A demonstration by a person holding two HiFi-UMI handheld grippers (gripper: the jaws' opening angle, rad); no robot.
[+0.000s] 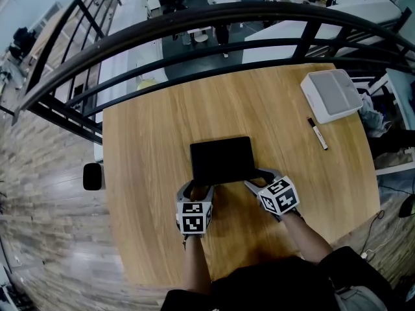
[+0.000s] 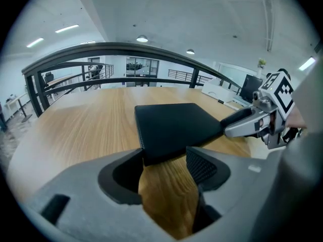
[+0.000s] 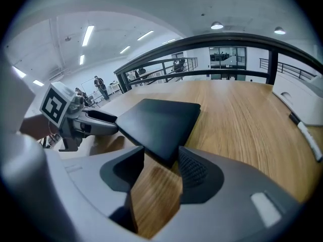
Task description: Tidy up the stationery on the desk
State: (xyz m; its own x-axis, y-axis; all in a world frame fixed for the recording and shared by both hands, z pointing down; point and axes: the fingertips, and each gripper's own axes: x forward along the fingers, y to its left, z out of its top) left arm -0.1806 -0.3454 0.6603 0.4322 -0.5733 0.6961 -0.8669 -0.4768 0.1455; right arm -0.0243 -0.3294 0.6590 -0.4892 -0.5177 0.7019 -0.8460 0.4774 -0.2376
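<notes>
The black pad (image 1: 222, 159) lies flat in the middle of the wooden table (image 1: 149, 173). The left gripper (image 1: 196, 188) has its fingers open around the pad's near left corner. The right gripper (image 1: 256, 177) has its fingers open around the near right corner. A marker pen (image 1: 317, 133) lies near a white box (image 1: 331, 94), well apart from the pad.

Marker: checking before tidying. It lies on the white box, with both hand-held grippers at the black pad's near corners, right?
No: the head view shows the marker on the desk beside the white box. The left hand-held gripper and the right hand-held gripper are at the black pad's near corners.
</notes>
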